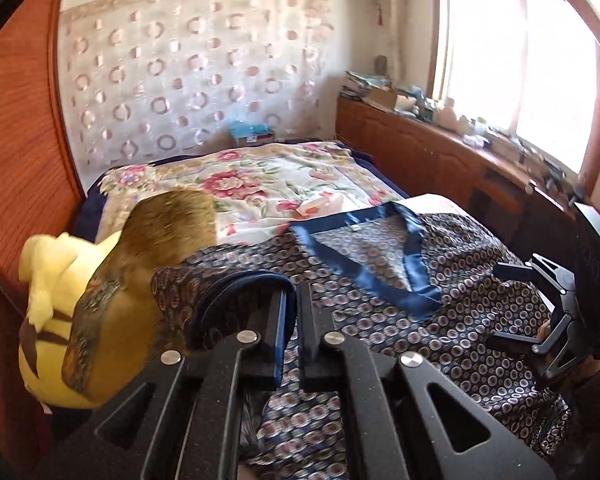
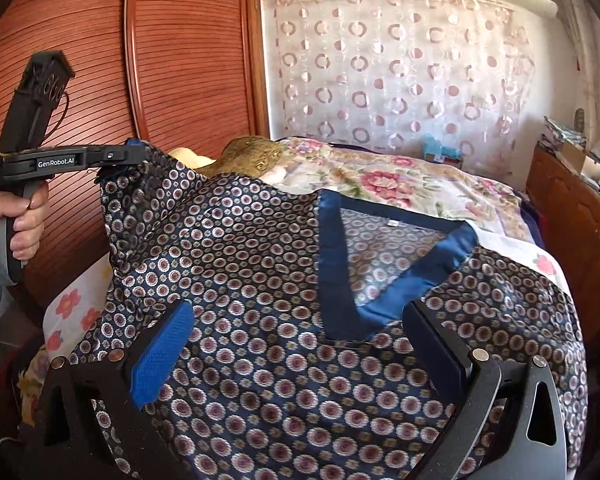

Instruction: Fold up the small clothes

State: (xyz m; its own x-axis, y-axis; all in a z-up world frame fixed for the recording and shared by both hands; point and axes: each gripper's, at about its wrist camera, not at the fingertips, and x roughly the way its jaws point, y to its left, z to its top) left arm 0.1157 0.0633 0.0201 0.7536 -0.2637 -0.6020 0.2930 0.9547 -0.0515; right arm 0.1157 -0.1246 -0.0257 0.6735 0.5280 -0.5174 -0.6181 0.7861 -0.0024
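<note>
You were in a home bedroom: a bed (image 1: 260,184) with a floral bedspread (image 2: 412,188), a yellow plush toy (image 1: 56,280) by a slatted wooden wardrobe (image 2: 160,60), a patterned curtain (image 1: 188,72) behind, and a cluttered wooden sideboard (image 1: 440,148) ran under a sunny window (image 1: 520,64).

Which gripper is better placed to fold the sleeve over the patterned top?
Left. The left gripper is already shut on the lifted sleeve of the top, while the right gripper hovers open above its front, holding nothing.
</note>
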